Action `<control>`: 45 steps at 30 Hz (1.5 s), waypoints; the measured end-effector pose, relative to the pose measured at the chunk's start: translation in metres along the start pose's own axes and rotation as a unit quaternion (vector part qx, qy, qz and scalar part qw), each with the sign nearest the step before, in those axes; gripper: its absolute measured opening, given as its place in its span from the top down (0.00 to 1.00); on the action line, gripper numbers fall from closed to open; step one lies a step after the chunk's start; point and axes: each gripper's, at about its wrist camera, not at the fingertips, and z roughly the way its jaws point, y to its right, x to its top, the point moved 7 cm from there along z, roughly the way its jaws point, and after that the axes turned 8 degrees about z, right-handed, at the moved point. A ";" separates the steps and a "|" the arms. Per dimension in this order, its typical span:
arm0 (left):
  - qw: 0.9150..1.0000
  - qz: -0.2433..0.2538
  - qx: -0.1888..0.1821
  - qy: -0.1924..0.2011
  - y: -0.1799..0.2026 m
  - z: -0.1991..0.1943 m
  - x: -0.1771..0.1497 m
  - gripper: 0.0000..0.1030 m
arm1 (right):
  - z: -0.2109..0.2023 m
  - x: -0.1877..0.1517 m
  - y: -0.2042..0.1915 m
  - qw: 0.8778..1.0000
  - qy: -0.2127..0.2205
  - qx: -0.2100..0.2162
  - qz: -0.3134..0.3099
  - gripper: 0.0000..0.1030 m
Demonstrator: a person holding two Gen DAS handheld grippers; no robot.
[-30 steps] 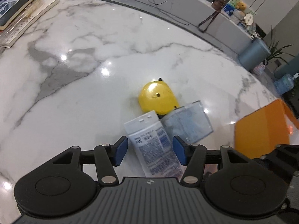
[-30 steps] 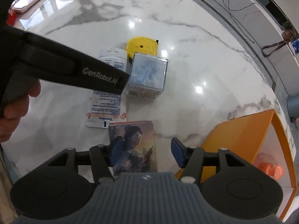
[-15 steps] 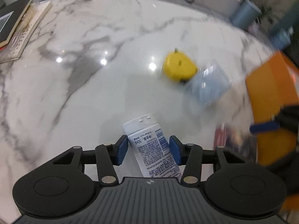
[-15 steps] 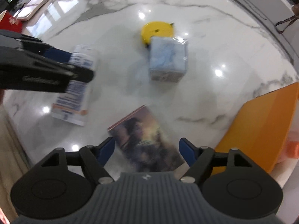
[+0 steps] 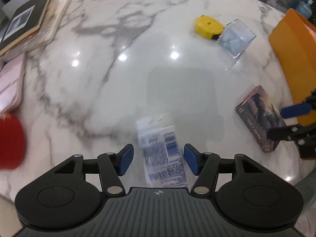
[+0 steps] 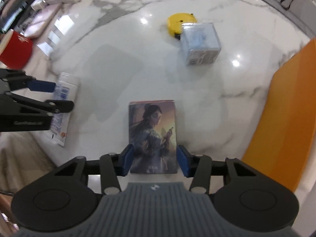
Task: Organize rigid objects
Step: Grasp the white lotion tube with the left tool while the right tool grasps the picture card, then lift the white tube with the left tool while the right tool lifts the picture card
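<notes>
On a marble table (image 6: 122, 45), beside an orange bin (image 6: 284, 106), the right gripper (image 6: 156, 159) has just closed its jaws against a picture box (image 6: 153, 130). The left gripper (image 5: 158, 159), jaws just widened, straddles a white tube (image 5: 162, 150) lying untouched between them.

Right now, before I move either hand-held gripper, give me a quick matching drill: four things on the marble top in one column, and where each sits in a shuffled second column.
Things:
1. white tube
2. illustrated card box
3. yellow tape measure
4. orange bin

Places:
A. at the right edge of the table
B. between the right hand-held gripper's fingers
C. touching the clear cube box, on its far side
D. between the left hand-held gripper's fingers, with gaps either side

Pairs: 1-D, 2-B, 3-C, 4-A
</notes>
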 end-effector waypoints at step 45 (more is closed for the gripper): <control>0.998 0.025 0.038 0.051 0.013 0.007 -0.010 0.47 | 0.022 -0.006 -0.009 0.996 0.088 -0.027 -0.013 0.35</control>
